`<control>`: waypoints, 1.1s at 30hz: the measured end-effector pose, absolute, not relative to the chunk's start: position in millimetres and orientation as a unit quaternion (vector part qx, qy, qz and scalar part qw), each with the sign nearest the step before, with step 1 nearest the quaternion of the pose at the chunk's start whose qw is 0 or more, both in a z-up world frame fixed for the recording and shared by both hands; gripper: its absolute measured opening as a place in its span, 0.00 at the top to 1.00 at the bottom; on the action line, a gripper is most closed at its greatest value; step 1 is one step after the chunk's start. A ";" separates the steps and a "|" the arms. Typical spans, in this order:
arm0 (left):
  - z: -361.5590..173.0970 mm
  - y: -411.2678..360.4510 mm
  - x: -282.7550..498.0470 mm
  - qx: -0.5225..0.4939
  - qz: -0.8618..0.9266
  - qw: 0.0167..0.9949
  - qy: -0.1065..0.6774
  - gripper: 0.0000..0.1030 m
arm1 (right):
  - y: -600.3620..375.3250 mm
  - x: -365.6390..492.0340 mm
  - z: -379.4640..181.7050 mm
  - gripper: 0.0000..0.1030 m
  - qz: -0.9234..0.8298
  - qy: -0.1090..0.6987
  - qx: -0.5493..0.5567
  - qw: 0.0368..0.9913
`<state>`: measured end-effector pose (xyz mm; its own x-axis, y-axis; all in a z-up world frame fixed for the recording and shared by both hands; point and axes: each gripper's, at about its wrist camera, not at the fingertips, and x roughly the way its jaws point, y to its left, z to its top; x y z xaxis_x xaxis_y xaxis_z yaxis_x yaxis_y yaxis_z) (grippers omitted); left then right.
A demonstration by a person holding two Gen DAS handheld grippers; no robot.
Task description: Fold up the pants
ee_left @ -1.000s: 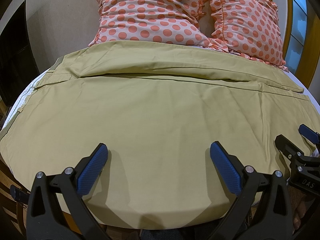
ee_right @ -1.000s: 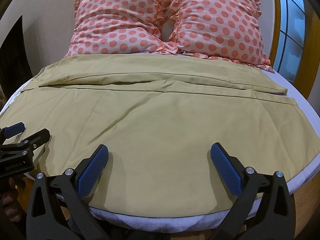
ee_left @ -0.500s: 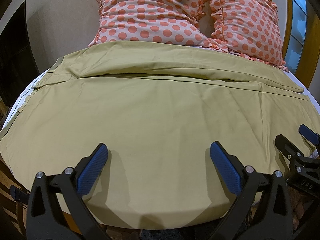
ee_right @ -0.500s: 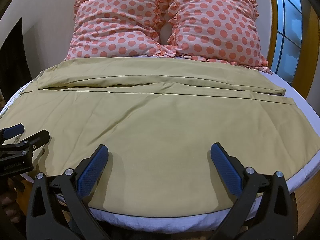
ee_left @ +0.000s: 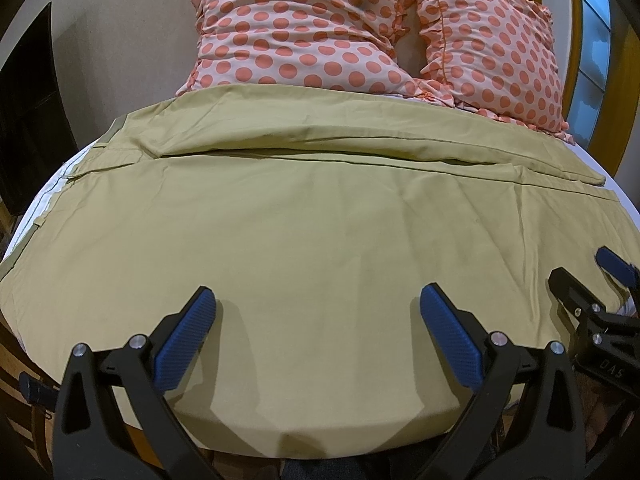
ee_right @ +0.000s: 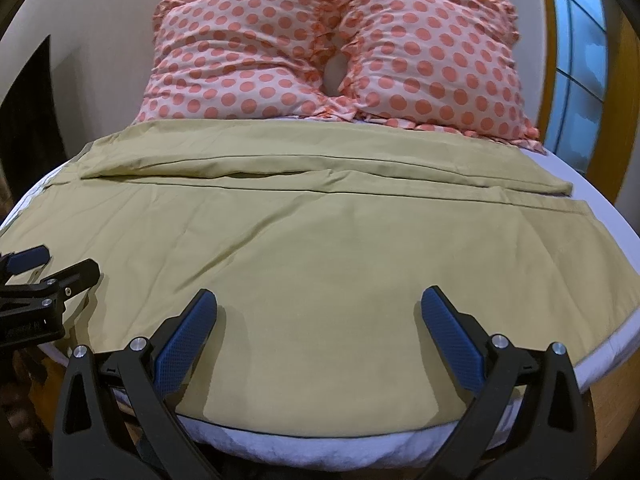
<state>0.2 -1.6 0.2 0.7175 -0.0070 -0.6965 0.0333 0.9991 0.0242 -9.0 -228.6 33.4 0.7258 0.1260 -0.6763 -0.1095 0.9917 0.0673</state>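
Olive-tan pants (ee_left: 312, 232) lie spread flat across the bed, waist to the left, legs running right; they also show in the right wrist view (ee_right: 320, 248). The far leg lies as a folded band along the back (ee_right: 304, 160). My left gripper (ee_left: 316, 320) is open and empty, low over the near edge of the cloth. My right gripper (ee_right: 318, 320) is open and empty over the near edge further right. Each gripper shows in the other's view: the right gripper (ee_left: 584, 280) at the right edge, the left gripper (ee_right: 52, 268) at the left edge.
Two pink pillows with orange dots (ee_right: 336, 52) lean against the wall behind the pants. The white mattress edge (ee_right: 304, 448) shows below the cloth. A window (ee_right: 580, 52) is at the right, a dark panel (ee_left: 28, 112) at the left.
Both grippers have moved slightly forward and lower toward the near edge of the pants. The pants have not moved. Both grippers stay open.
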 end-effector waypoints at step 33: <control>38.9 41.9 64.0 -0.040 -0.029 0.936 0.347 0.02 | -492.5 294.7 -4.2 0.94 -0.206 0.427 0.239 0.848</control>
